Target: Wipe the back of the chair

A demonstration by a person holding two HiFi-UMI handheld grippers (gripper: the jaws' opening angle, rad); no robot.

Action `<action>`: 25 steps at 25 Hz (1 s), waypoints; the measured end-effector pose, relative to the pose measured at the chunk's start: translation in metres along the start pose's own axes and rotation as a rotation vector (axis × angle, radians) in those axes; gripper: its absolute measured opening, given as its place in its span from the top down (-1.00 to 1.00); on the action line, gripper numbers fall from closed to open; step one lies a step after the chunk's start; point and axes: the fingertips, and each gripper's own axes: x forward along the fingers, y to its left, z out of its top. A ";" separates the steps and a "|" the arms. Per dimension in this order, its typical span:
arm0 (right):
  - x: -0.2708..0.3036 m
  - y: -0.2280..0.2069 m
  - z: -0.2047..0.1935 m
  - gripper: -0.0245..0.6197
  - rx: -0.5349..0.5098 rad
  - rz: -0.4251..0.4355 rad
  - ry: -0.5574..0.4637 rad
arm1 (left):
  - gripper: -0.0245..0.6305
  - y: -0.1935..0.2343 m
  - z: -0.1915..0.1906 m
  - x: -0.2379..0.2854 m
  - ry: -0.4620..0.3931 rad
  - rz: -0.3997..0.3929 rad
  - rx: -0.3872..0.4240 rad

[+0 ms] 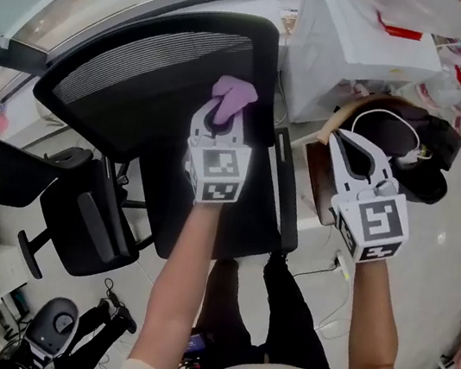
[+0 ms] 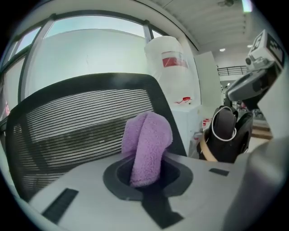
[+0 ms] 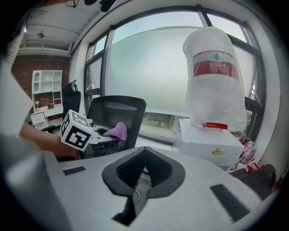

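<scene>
A black office chair stands below me, its mesh back (image 1: 153, 70) facing up and left. My left gripper (image 1: 223, 115) is shut on a folded purple cloth (image 1: 234, 95) and hovers over the right side of that back, near the frame. In the left gripper view the cloth (image 2: 149, 135) stands up out of the jaws in front of the mesh (image 2: 76, 122); I cannot tell if it touches. My right gripper (image 1: 343, 141) is off to the chair's right, shut on nothing. The right gripper view shows the chair (image 3: 115, 113) and cloth (image 3: 118, 131) at its left.
A white box (image 1: 359, 43) with a big plastic bag (image 3: 214, 85) on top stands right of the chair, by the window. Under my right gripper is a brown seat with a black bag and white cable (image 1: 400, 138). Another black chair (image 1: 76, 215) stands at the left.
</scene>
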 end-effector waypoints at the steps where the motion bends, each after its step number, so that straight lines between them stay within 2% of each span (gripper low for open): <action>1: 0.001 0.004 0.005 0.94 -0.004 0.003 -0.001 | 0.78 0.009 -0.003 -0.002 0.011 0.008 0.011; 4: 0.003 0.018 0.023 0.94 -0.021 0.013 -0.011 | 0.78 0.042 -0.012 -0.011 0.047 0.035 0.027; 12: 0.002 0.056 0.057 0.94 -0.059 0.048 -0.009 | 0.78 0.137 -0.040 -0.052 0.146 0.151 -0.005; 17: -0.010 0.077 0.082 0.94 -0.081 0.070 -0.021 | 0.78 0.150 -0.035 -0.083 0.145 0.145 0.002; 21: -0.021 0.087 0.110 0.94 -0.103 0.086 -0.051 | 0.78 0.160 -0.013 -0.111 0.117 0.159 -0.004; 25: -0.038 0.096 0.134 0.94 -0.120 0.105 -0.074 | 0.78 0.164 0.008 -0.146 0.095 0.168 0.027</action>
